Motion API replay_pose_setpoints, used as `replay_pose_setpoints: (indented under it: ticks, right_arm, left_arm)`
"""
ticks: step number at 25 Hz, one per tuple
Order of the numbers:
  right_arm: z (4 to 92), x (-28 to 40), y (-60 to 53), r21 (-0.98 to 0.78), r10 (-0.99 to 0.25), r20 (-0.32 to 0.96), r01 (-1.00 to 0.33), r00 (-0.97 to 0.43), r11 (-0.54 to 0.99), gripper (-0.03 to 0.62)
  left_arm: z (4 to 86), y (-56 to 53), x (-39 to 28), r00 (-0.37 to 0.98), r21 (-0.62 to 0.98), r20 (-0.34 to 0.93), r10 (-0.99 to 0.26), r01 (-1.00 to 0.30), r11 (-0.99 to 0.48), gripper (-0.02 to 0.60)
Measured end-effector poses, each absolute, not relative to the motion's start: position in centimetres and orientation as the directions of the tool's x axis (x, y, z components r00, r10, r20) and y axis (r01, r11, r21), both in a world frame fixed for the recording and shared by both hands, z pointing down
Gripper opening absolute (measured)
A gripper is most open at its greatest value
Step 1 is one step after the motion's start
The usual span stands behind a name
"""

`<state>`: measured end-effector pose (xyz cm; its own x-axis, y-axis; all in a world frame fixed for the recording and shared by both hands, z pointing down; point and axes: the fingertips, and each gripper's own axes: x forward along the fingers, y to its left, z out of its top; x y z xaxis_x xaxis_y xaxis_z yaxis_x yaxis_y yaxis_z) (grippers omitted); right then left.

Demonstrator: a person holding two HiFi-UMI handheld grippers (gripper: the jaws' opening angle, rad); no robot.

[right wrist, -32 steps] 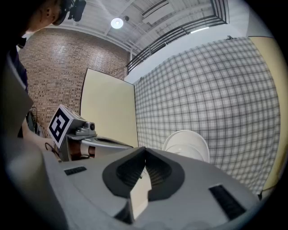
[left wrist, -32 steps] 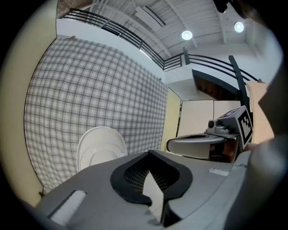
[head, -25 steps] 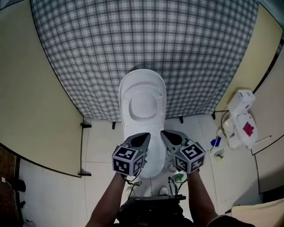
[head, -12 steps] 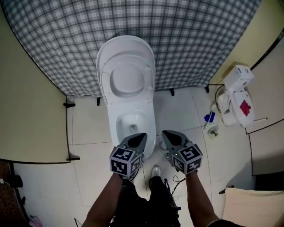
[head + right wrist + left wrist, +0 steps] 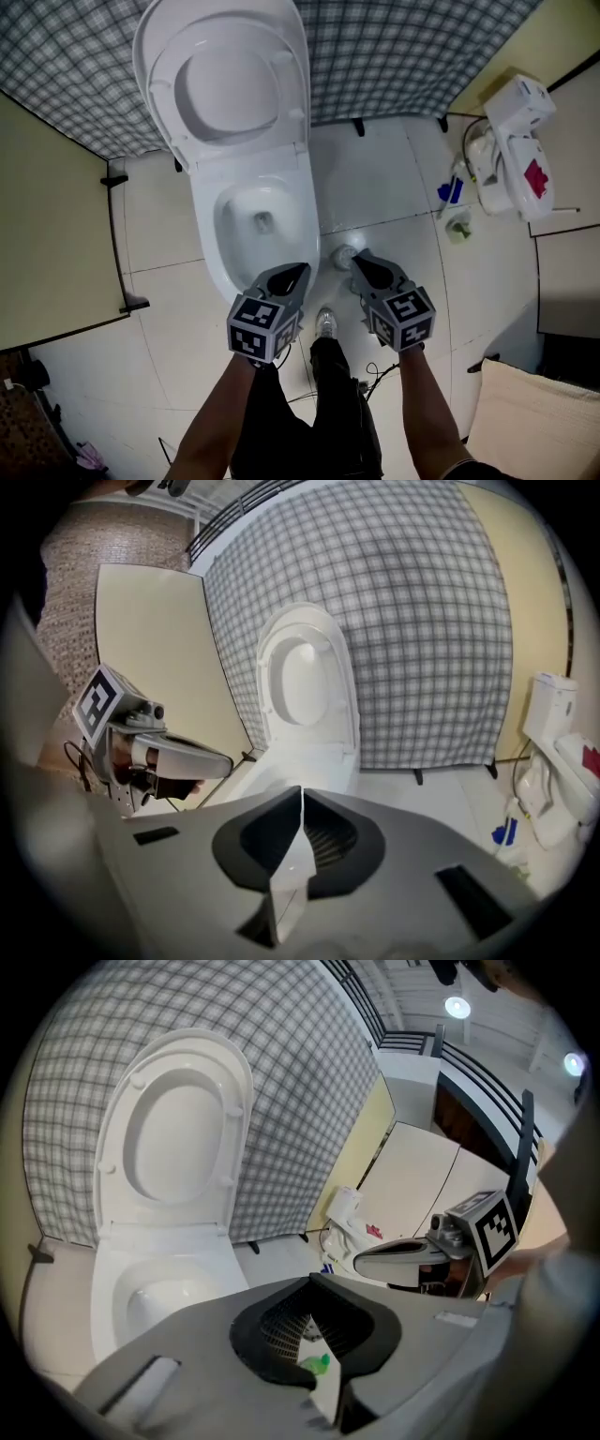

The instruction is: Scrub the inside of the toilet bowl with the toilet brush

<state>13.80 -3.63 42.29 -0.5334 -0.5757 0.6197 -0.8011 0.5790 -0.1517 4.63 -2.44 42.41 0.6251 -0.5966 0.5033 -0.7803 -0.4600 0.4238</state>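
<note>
Left gripper [image 5: 296, 272] and right gripper [image 5: 360, 257]: jaws pressed together (nothing held). Round grey object [image 5: 344, 255] lies beside the right. Toilet bowl [image 5: 206, 234] runs lengthwise toward checked curtain [image 5: 375, 56], lid [image 5: 225, 84] raised.

- One toilet [image 5: 211, 178], upper left of the head view
- Two grippers, lower centre: left gripper [image 5: 296, 272], right gripper [image 5: 360, 260]
- One checked cloth [image 5: 394, 47], top
- One blue item [image 5: 451, 190], upper right

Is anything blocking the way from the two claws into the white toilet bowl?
Nothing visible does. The white seat and lid stand raised, leaving the white toilet bowl open just ahead of the left claw and right claw. Both claws are shut and empty.
</note>
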Motion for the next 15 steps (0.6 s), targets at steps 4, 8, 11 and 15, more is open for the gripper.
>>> replay_pose_setpoints:
  ticks: [4, 8, 11, 15]
  right_arm:
    - [47.9, 16.5, -3.1, -0.153, -0.551, 0.668, -0.818, -0.499, 0.555, 0.021]
    - [52.8, 19.5, -2.9, -0.149, -0.528, 0.715, -0.838, -0.458, 0.525, 0.026]
    - [56.5, 21.6, -2.8, -0.144, -0.511, 0.742, -0.848, -0.433, 0.510, 0.112]
    - [61.7, 24.0, -3.2, -0.117, -0.473, 0.790, -0.854, -0.389, 0.507, 0.163]
  left_arm:
    - [46.8, -2.0, 6.9, 0.639, 0.451, 0.520, -0.567, -0.769, -0.453, 0.008]
    - [50.8, -1.5, 9.5, 0.656, 0.471, 0.538, -0.529, -0.754, -0.457, 0.008]
    - [53.4, -1.1, 11.1, 0.665, 0.487, 0.550, -0.506, -0.747, -0.453, 0.008]
    - [56.1, -1.0, 12.5, 0.670, 0.494, 0.560, -0.487, -0.742, -0.453, 0.008]
